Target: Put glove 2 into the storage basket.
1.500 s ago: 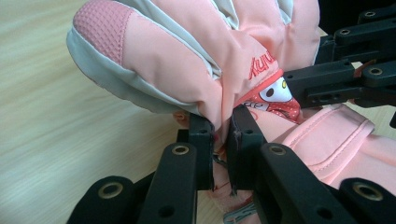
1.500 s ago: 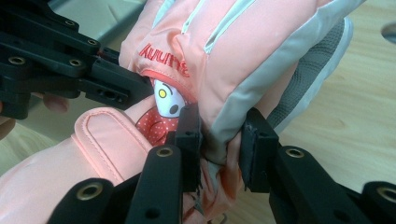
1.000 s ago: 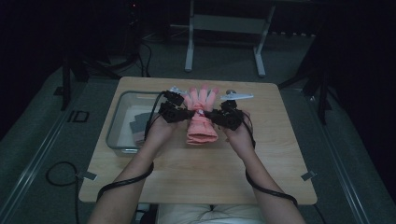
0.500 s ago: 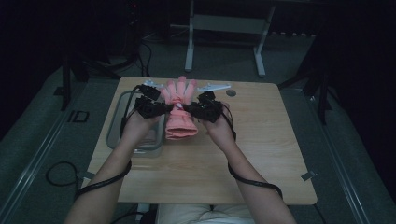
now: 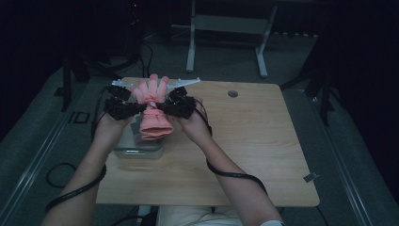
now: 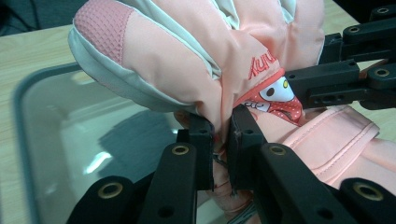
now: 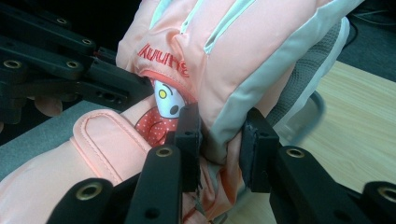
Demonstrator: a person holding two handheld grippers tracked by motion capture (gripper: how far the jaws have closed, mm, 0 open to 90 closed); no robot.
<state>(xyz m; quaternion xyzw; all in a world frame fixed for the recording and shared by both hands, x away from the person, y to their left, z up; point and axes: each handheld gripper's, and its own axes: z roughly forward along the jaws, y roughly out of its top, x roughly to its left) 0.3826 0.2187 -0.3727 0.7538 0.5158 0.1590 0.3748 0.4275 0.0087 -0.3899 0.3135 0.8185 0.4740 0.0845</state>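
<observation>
High view: wooden table, dim and cut off at 6 o'clock. Clear tray at 9 o'clock, mostly hidden. Pink glove lifted above it, pinched at the wrist from both sides: left gripper clenched on fabric, right gripper likewise.

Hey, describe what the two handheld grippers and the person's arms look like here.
Both the left gripper and right gripper are black, with flat jointed links, brass-coloured rivets and squared pads. Pale plates sit on top. A black cable trails along each bare forearm.
</observation>
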